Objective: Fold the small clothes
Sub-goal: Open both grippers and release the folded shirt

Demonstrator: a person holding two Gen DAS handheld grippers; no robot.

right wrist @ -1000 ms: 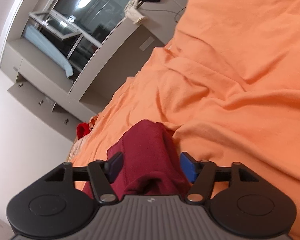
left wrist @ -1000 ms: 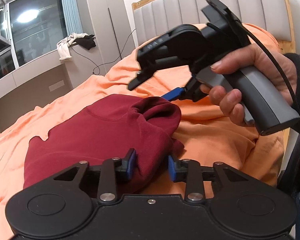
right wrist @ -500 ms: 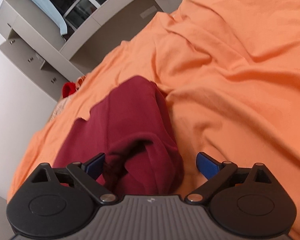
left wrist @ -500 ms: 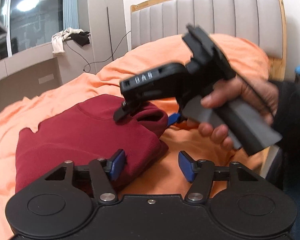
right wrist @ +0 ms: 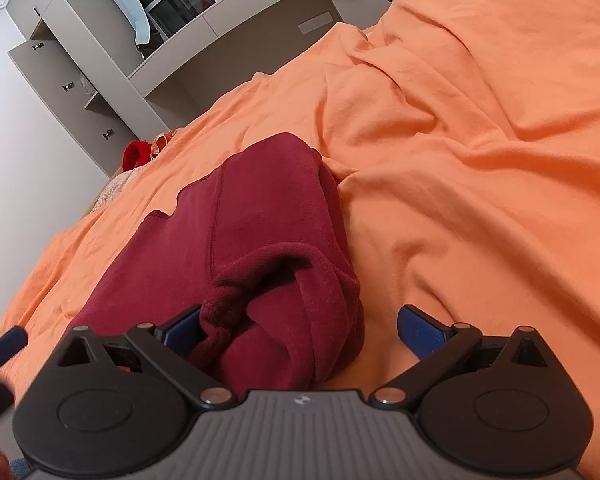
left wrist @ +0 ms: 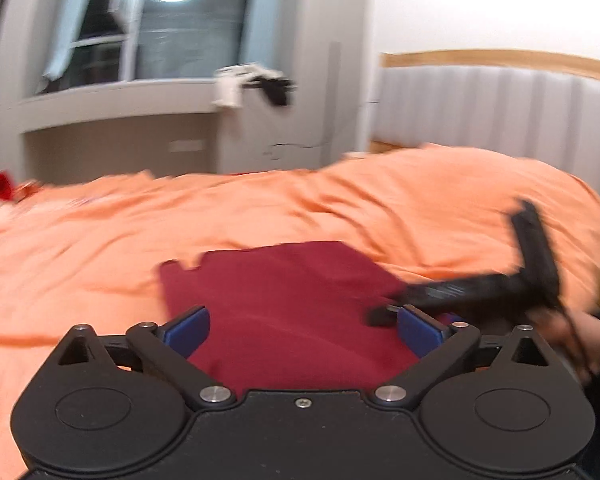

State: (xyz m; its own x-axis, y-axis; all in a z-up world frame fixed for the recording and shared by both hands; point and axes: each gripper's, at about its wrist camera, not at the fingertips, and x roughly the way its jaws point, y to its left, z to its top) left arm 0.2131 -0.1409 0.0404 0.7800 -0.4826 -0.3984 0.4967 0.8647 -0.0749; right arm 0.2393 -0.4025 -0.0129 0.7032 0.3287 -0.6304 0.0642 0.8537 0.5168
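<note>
Both sets of jaws wide open, nothing gripped, maroon top lying folded on the bed.

Right up close, my right gripper has just finished opening, with the bunched cuff end of the maroon fleece top loose between the pads. My left gripper just spread wide too and hangs over the top's flat part. It looks soft, thick, light and floppy, so I'd pinch a doubled hem or seam rather than one layer. Past it there's rumpled orange bedding, then a grey cabinet by the wall.
</note>
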